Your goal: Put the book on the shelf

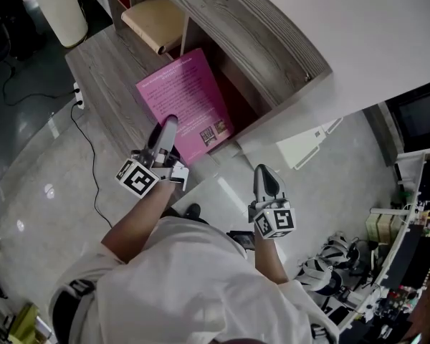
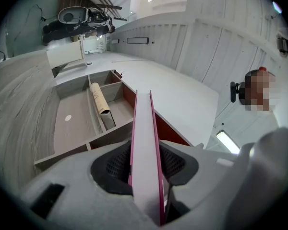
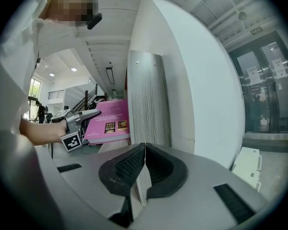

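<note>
Nearest to you, your white shirt (image 1: 201,278) fills the bottom of the head view and hides most of both forearms. Your right gripper (image 1: 264,173) hangs in front of the shelf's near end, its jaws pressed together with nothing between them. Your left gripper (image 1: 168,126) is clamped on the pink book (image 1: 186,99), gripping it at its near edge, and that edge is hidden under the fingers from above. In the left gripper view you see the book only edge-on, white pages between pink covers, and it blocks the compartment straight behind it. The print on the cover is too small to read.

The book is held in the air, tilted, at the open front of the grey wood-grain shelf (image 1: 272,41). In the right gripper view its far edge slips behind the shelf's end panel, so you cannot tell whether it touches anything. Further in, a tan thing (image 1: 154,20) lies in another compartment; roll or folder is unclear. A white bin (image 1: 61,9) is cut off at the top edge.
</note>
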The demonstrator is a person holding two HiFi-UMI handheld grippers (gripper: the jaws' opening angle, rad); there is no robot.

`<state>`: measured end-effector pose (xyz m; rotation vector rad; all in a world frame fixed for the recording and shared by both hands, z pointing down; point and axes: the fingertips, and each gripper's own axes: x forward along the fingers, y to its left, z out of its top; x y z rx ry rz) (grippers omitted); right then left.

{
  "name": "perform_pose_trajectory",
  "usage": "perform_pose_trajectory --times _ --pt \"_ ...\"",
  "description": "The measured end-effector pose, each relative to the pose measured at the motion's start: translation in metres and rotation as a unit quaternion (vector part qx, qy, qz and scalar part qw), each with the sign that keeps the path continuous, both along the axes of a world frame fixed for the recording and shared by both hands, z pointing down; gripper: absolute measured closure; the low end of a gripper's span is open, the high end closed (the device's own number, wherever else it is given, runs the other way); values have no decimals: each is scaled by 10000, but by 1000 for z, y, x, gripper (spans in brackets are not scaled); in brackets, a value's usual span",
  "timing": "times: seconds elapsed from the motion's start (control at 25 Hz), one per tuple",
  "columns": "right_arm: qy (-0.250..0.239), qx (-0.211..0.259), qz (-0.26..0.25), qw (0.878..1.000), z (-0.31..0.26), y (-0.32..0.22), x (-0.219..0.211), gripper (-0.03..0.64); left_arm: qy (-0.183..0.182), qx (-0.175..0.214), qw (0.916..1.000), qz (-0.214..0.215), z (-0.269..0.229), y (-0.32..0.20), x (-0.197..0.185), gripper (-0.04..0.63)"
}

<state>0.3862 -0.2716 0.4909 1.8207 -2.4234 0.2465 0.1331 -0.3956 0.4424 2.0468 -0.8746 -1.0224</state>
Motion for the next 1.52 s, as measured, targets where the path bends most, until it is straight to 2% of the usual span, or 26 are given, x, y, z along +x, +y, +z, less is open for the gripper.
perform_pose_trajectory --times 0.4,0.6,0.76,0.96,1.24,1.52 --pt "-47 -25 151 9999 3 21 -4 601 95 -338 9994 38 18 -4 1 443" --pt "-69 18 195 9998 0 23 -1 601 539 -698 9960 149 27 -12 8 443" --pt "-78 50 186 9998 -3 27 -4 601 713 -888 9934 168 31 -14 8 443" --pt "-71 76 209 9997 -1 26 -7 601 581 -1008 9931 174 40 -21 10 443" --pt "-74 53 366 9993 -3 37 0 601 705 -1217 9897 286 47 -29 20 443" --pt "-94 -10 420 9991 -3 45 7 601 657 -1389 9873 410 47 -35 35 443"
